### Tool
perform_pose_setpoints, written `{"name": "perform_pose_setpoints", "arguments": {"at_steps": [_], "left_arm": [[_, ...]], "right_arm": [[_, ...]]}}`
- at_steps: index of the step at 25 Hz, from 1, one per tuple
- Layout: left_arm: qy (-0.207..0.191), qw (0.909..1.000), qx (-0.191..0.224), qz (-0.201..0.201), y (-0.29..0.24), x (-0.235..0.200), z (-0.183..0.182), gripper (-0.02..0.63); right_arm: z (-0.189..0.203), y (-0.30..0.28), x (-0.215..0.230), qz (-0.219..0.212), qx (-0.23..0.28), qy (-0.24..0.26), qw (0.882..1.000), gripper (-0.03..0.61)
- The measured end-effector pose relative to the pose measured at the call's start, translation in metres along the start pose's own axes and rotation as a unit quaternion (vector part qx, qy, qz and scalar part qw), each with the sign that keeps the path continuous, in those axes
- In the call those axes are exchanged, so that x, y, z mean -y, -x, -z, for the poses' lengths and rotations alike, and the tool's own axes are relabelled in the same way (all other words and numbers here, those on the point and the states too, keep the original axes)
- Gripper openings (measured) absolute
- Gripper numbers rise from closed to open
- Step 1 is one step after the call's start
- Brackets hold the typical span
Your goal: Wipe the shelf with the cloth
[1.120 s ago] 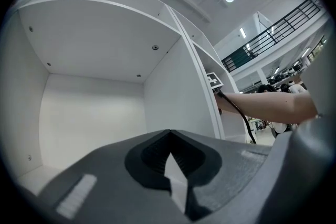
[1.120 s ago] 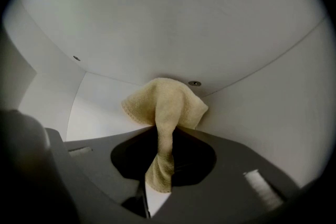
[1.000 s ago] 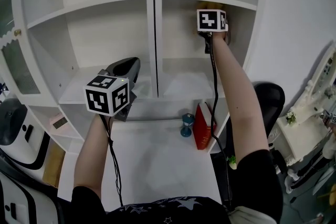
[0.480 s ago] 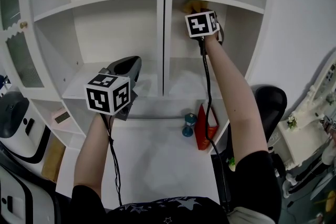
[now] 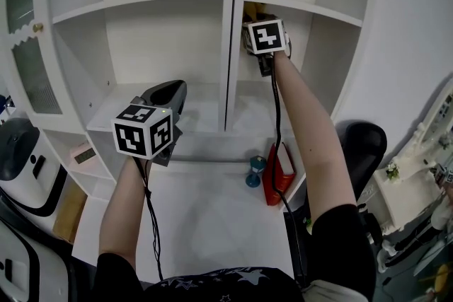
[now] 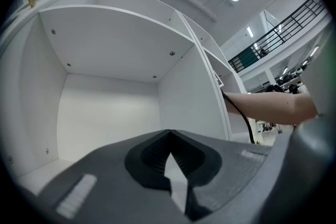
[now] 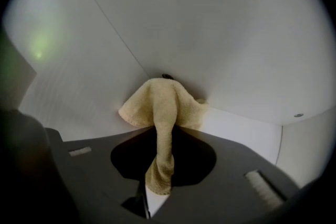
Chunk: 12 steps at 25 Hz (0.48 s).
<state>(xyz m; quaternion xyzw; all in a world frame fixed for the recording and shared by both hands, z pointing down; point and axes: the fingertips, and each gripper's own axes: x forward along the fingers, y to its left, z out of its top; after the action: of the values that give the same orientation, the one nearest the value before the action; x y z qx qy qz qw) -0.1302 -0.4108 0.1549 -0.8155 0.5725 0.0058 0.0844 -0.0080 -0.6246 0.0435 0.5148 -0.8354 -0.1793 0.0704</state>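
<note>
A yellow cloth (image 7: 163, 105) is clamped in my right gripper (image 7: 157, 136), and its free end is bunched against the back inner corner of a white shelf compartment. In the head view the cloth (image 5: 255, 9) shows just above that gripper's marker cube (image 5: 265, 37), on the upper right shelf (image 5: 311, 7) close to the centre divider (image 5: 230, 32). My left gripper (image 5: 168, 90) hangs lower, in front of the middle left compartment (image 6: 105, 107). It is shut with nothing in it (image 6: 169, 139).
On the white desk surface (image 5: 212, 216) below stand a blue dumbbell-shaped object (image 5: 253, 171) and a red box (image 5: 277, 170). There is a black chair (image 5: 362, 141) at the right, a glass cabinet door (image 5: 25, 74) at the left, and a pink item (image 5: 81, 152) on a low left shelf.
My right gripper has slid the cloth leftward along the upper right shelf, toward the centre divider. The left gripper has stayed where it was.
</note>
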Motion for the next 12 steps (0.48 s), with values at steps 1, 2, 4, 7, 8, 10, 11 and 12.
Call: {"name": "perform_pose_setpoints", "arguments": {"at_steps": [1, 2, 4, 7, 8, 10, 11, 12], "left_arm": [[0.0, 1.0, 0.0, -0.001, 0.001, -0.001, 0.001, 0.002], [0.001, 1.0, -0.001, -0.001, 0.002, -0.002, 0.002, 0.003], [0.003, 1.0, 0.0, -0.002, 0.004, -0.004, 0.005, 0.003], [0.007, 1.0, 0.003, -0.006, 0.007, -0.007, 0.006, 0.002], [0.009, 0.9999, 0.004, -0.007, 0.008, -0.009, 0.006, 0.002], [0.012, 0.9999, 0.004, -0.007, 0.009, -0.01, 0.006, 0.002], [0.013, 0.9999, 0.004, -0.006, 0.009, -0.01, 0.006, 0.003], [0.014, 0.9999, 0.004, -0.005, 0.009, -0.01, 0.007, 0.002]], "right_arm": [[-0.002, -0.002, -0.004, -0.009, 0.005, 0.0, 1.0, 0.083], [-0.004, -0.003, -0.006, -0.011, 0.008, 0.005, 1.0, 0.083], [-0.007, -0.004, -0.007, -0.006, 0.01, 0.018, 1.0, 0.083], [-0.009, -0.004, -0.01, -0.012, 0.008, 0.007, 1.0, 0.083], [-0.009, -0.004, -0.011, -0.015, 0.007, 0.004, 1.0, 0.083], [-0.01, -0.003, -0.012, -0.02, 0.011, 0.0, 1.0, 0.083], [-0.011, -0.003, -0.013, -0.022, 0.014, 0.0, 1.0, 0.083], [-0.012, -0.002, -0.014, -0.023, 0.017, -0.001, 1.0, 0.083]]}}
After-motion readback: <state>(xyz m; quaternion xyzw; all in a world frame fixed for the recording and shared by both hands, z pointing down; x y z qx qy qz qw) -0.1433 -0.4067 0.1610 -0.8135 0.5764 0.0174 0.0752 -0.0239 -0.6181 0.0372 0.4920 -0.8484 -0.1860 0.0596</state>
